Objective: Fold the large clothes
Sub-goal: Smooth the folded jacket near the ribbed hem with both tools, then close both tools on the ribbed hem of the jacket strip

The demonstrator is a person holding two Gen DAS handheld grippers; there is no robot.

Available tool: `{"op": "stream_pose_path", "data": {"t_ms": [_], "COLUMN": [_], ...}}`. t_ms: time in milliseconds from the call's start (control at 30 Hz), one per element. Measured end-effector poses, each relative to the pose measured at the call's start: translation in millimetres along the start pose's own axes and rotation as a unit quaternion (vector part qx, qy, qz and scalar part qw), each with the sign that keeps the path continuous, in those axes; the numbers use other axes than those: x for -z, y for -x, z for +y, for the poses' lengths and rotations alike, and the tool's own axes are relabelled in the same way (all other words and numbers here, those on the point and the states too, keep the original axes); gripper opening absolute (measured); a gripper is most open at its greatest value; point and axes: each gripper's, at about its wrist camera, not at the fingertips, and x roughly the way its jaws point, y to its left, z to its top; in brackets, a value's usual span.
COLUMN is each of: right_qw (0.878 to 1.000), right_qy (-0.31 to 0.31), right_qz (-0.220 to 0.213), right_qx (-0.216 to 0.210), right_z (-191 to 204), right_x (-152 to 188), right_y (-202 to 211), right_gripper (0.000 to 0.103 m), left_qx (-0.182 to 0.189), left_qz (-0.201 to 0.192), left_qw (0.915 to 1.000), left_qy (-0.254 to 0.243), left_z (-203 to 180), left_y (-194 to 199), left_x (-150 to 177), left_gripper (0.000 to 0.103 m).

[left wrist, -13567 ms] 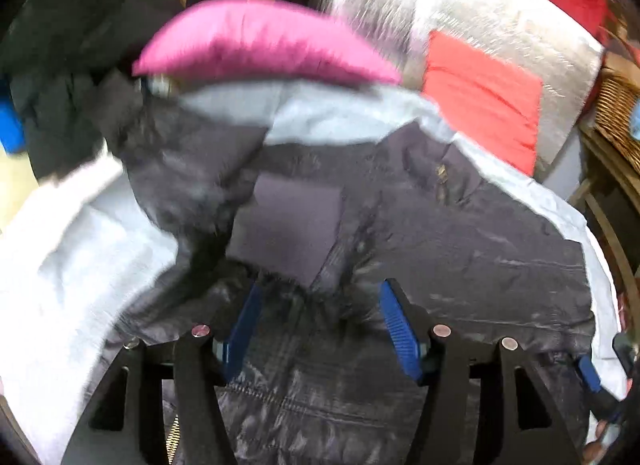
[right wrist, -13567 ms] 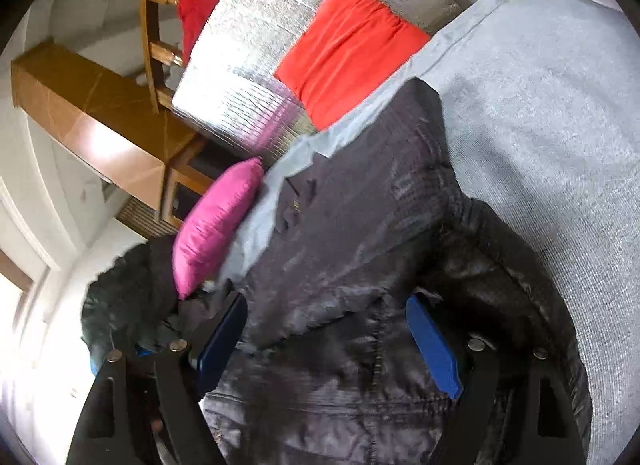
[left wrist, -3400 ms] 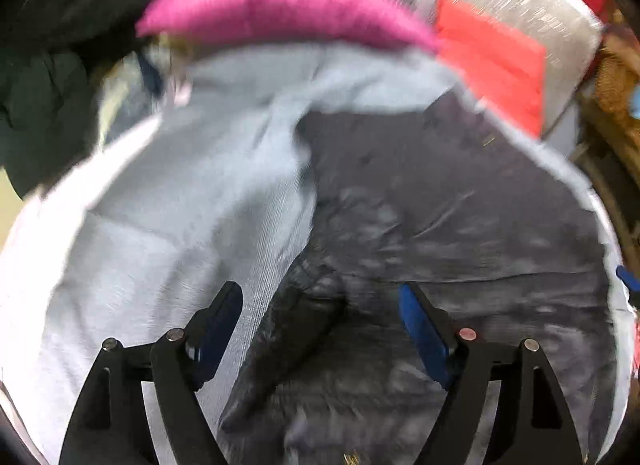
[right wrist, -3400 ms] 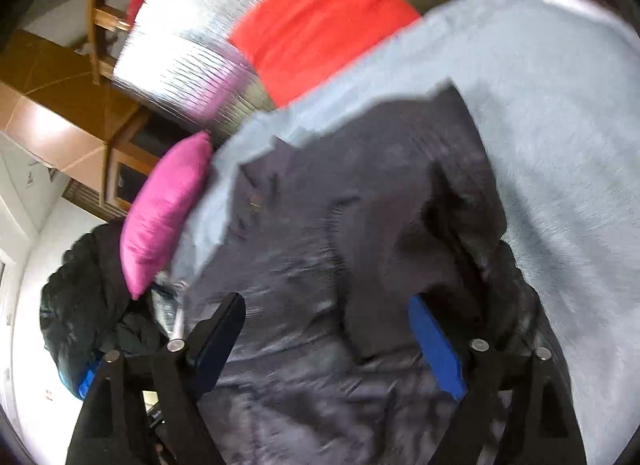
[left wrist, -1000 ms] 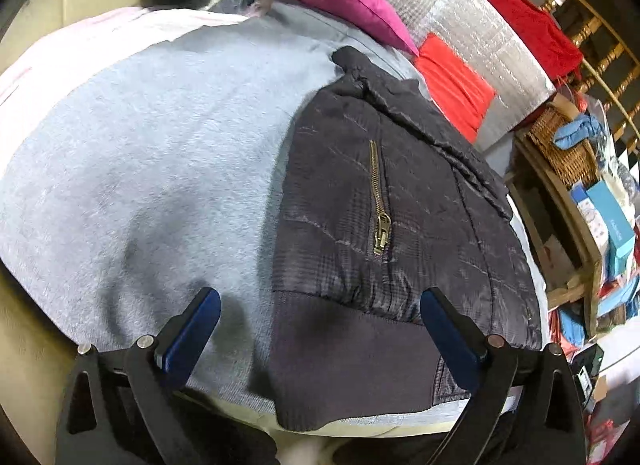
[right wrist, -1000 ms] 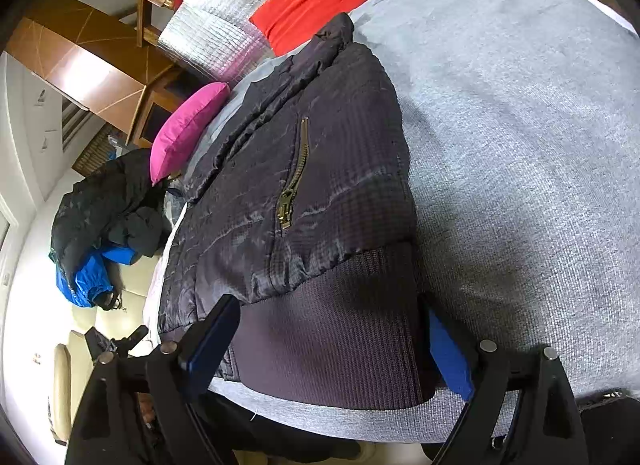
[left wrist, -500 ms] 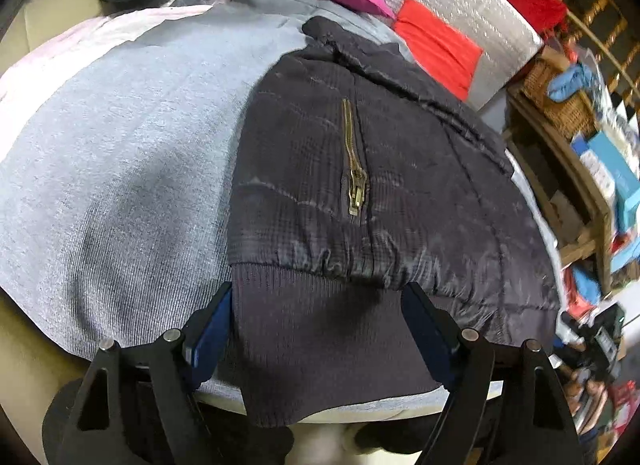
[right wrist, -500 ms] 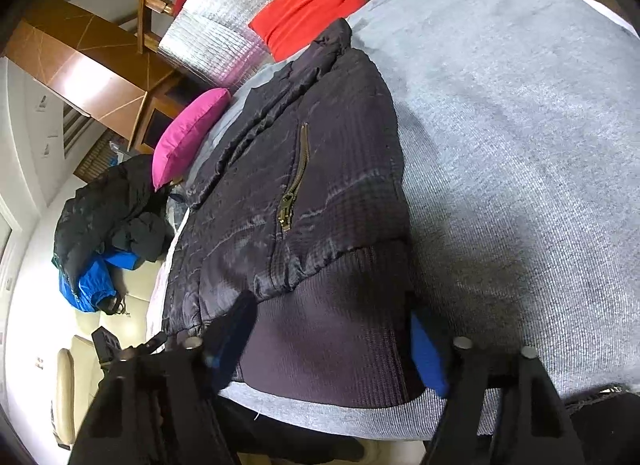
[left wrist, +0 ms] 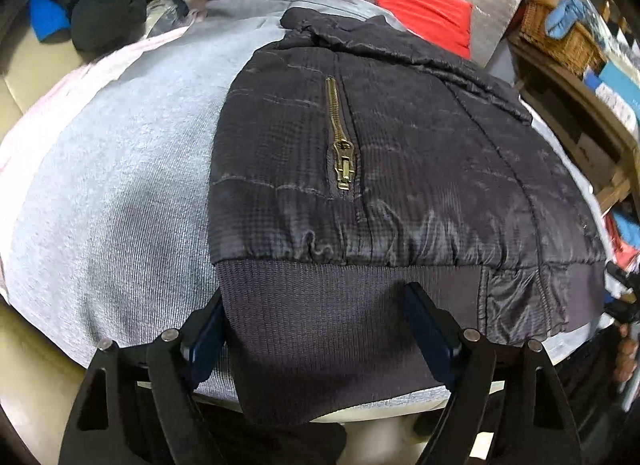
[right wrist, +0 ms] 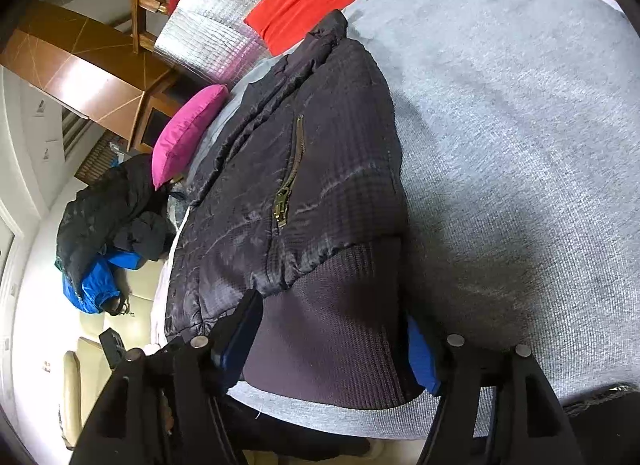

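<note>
i have the jacket (left wrist: 400,153) flat on the grey sheet (left wrist: 120,185), hem toward me. left gripper (left wrist: 316,325) and right gripper (right wrist: 332,341) each straddle the rib hem, fingers fairly wide; whether the pads bite i cannot tell. if only the top layer is caught (slick shell), the fold could slide apart.

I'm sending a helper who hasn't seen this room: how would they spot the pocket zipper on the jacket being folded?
Find the grey blanket, then the folded black quilted jacket lying on it. On the jacket's top face, just above the ribbed knit hem, runs a short brass zipper, pull at its lower end. It is the only metallic, golden detail on that dark fabric.
</note>
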Motion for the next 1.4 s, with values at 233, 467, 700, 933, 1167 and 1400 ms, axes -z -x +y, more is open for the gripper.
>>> {"op": "stream_pose_path", "data": {"t_ms": [233,467,700,933,1167,1400], "right_qw": [1.000,1.000,0.999,0.999,1.000,0.999], "right_qy": [0.002,-0.001,0.021,0.012,0.009,0.030], "right_qz": [0.005,0.003,0.012,0.026,0.019,0.035], "right_qx": [0.002,0.003,0.026,0.041,-0.001,0.026], "right_z": [1,2,8,6,10,17], "right_x": [0,0,1,-1,-1,6], "right_y": [-1,-2,-4,-10,8,23], "right_gripper": [0.071,0.072,0.052,0.017,0.015,0.016], "left_qx": [-0.007,-0.008,-0.003,0.040,0.077,0.048], "left_qz": [0.004,0.003,-0.012,-0.018,-0.025,0.002], "left_qw": [0.9999,0.9999,0.9999,0.9983,0.9948,0.9984], "left_qy": [-0.009,-0.010,0.002,0.037,0.062,0.031], "left_z": [-5,-4,3,19,24,14], "left_y": [-3,-3,3,11,28,36], "left_x": [-2,-2,0,0,1,9], "left_gripper": [0.089,0.089,0.064,0.025,0.016,0.026]}}
